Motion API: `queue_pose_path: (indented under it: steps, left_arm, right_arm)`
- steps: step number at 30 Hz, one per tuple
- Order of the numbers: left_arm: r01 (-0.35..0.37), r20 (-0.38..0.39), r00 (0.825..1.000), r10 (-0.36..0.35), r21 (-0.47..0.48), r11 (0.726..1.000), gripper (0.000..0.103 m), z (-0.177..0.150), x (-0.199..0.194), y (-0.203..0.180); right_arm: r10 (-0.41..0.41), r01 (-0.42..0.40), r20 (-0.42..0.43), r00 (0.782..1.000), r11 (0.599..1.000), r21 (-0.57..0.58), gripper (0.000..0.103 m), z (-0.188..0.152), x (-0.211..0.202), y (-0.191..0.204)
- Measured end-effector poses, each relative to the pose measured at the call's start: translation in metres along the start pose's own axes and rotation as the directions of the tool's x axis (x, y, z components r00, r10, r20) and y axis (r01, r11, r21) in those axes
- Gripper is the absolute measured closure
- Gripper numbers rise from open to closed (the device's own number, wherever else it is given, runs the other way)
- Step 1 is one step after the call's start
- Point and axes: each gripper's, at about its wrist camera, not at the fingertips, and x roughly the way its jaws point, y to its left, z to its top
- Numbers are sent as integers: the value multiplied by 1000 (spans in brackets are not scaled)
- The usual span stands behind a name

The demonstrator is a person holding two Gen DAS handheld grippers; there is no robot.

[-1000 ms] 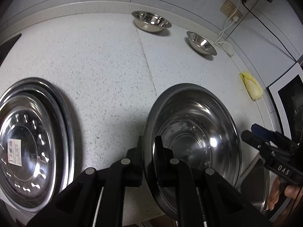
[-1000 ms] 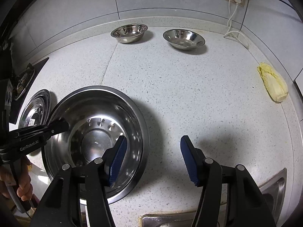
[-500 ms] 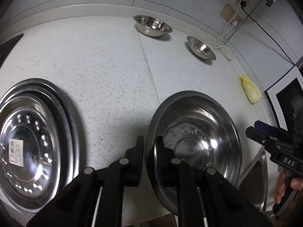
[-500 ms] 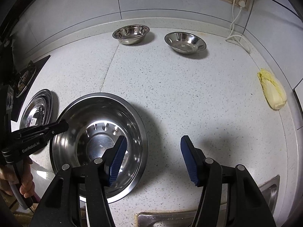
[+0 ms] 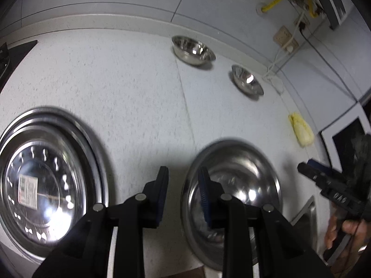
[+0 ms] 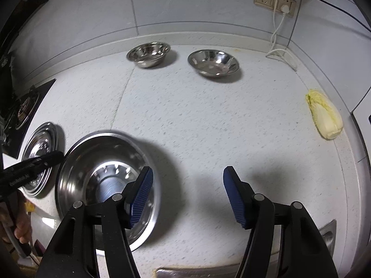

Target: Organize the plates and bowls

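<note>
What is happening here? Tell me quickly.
A person is sorting steel dishes on a kitchen counter with two handheld grippers. The left gripper is open, its fingers either side of the near rim of a large plate by the counter's front edge. The right gripper hangs open and empty beside that plate. A plate stack lies to the left. A deep bowl and a shallow bowl wait by the wall.
</note>
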Motion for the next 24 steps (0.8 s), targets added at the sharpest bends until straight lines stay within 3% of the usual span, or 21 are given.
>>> queue_pose_path:
  steps: [7, 12, 18, 22, 24]
  left_arm:
    - [-56, 56, 997, 57, -23, 998, 78, 73, 14, -2]
    - [-75, 41, 996, 77, -39, 996, 78, 125, 43, -7]
    - [18, -29, 999, -17, 18, 1000, 78, 169, 94, -55]
    - [98, -103, 990, -96, 15, 995, 78, 182, 140, -87]
    - [101, -125, 987, -99, 15, 995, 78, 186, 163, -101]
  right_arm:
    - [-32, 30, 39, 999, 998, 47, 45, 41, 17, -35]
    - [-64, 61, 48, 997, 995, 74, 45, 74, 42, -60]
    - [-76, 72, 44, 996, 992, 103, 45, 113, 78, -81]
    - [-69, 63, 38, 997, 989, 131, 45, 140, 108, -89]
    - [-64, 59, 30, 997, 988, 145, 45, 151, 124, -95]
